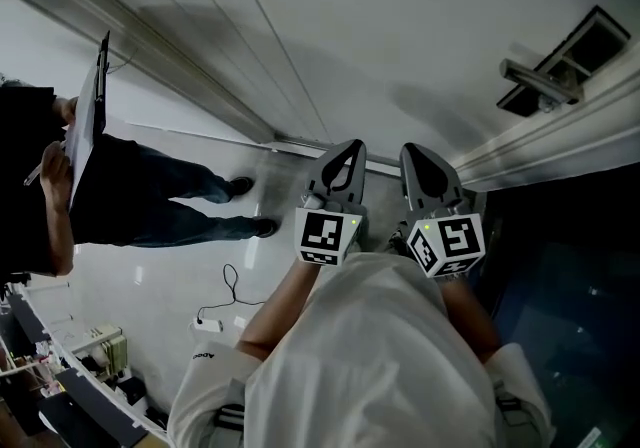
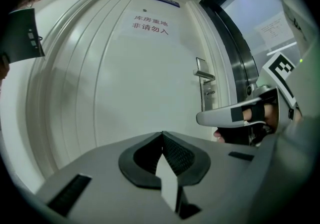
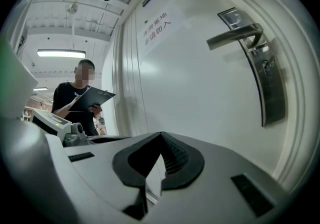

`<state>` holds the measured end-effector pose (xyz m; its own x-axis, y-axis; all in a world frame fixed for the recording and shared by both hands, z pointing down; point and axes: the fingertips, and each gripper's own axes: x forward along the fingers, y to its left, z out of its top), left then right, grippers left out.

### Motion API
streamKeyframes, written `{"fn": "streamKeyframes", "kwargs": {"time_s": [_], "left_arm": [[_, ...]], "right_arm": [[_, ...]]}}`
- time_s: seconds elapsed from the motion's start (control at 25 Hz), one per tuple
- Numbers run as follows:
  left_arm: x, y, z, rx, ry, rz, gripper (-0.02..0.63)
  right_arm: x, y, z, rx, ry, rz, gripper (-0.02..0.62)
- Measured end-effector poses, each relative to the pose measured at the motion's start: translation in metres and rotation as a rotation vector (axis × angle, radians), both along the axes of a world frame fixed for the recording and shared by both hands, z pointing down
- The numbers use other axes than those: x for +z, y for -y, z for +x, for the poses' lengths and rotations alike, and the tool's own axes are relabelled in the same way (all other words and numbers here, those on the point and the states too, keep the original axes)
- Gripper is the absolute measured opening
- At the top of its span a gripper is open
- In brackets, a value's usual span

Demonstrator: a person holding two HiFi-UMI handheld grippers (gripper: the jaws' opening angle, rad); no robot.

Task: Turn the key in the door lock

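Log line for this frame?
left gripper: jaws shut, empty | right gripper: jaws shut, empty | door handle: untouched, ahead of both

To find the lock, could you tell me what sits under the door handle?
Under the handle, a metal plate carries the lock; whether a key is in it is too small to tell.
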<state>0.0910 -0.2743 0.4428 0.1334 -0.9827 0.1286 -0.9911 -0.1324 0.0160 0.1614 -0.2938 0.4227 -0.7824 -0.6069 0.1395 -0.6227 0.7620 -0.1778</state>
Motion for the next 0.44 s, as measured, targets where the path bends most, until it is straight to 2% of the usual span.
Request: {"fn": "streamKeyframes", "kwargs": {"time_s": [0.44], "left_arm": [[0.0018, -0.0008, -0.0047, -0.014, 0.002, -0.006, 0.009]], "right_arm": [[0.003, 0.0048, -0.0058, -0.026, -0.042, 0.018, 0.002]]}}
